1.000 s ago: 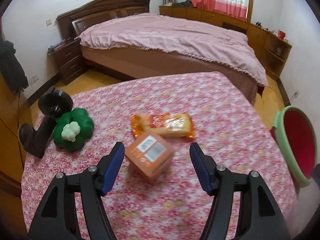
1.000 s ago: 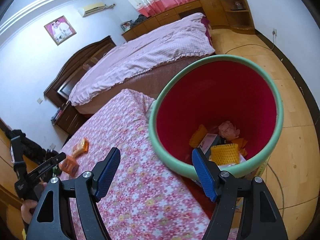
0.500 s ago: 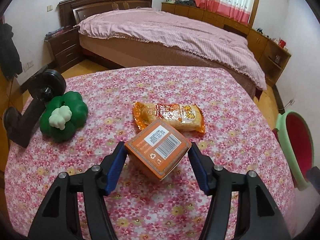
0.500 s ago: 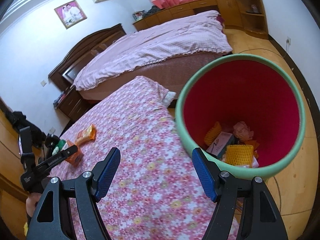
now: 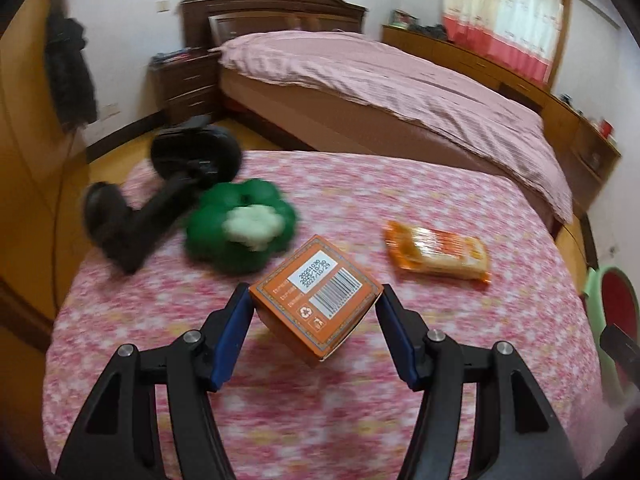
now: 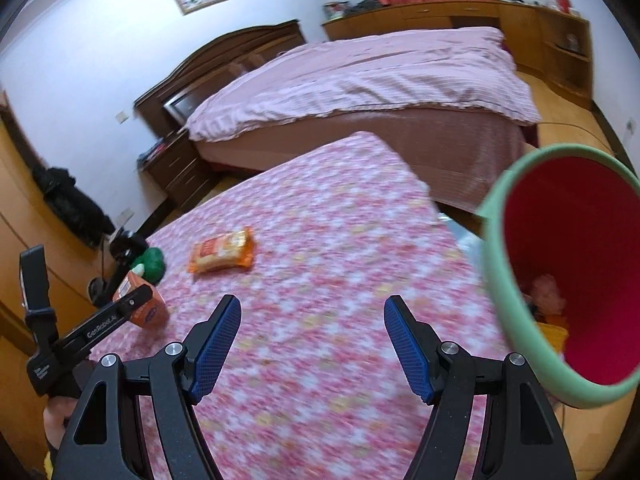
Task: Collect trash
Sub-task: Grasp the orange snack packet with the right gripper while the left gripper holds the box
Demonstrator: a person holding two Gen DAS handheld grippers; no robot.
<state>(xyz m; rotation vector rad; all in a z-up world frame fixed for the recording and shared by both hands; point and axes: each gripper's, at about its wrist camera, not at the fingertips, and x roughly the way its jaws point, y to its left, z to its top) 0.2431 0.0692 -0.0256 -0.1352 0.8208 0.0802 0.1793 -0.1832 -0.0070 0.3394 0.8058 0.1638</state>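
My left gripper (image 5: 316,310) is shut on an orange carton (image 5: 316,300) with a barcode label, held tilted just above the flowered tablecloth. It also shows in the right wrist view (image 6: 138,300), with the left gripper's finger (image 6: 108,316) across it. An orange snack packet (image 5: 438,254) lies on the cloth to the right; in the right wrist view the packet (image 6: 222,250) lies ahead and left. My right gripper (image 6: 312,340) is open and empty above the table. The red bin with a green rim (image 6: 520,312) stands at the right, trash in its bottom.
A green toy with a white centre (image 5: 242,226) and a black stand (image 5: 160,204) sit at the table's left edge. A bed (image 5: 380,92) stands beyond the table. The bin's rim (image 5: 592,280) shows at the far right of the left wrist view.
My left gripper closed on the orange carton and lifted it, swinging left. My right gripper turned left, away from the bin and over the table.
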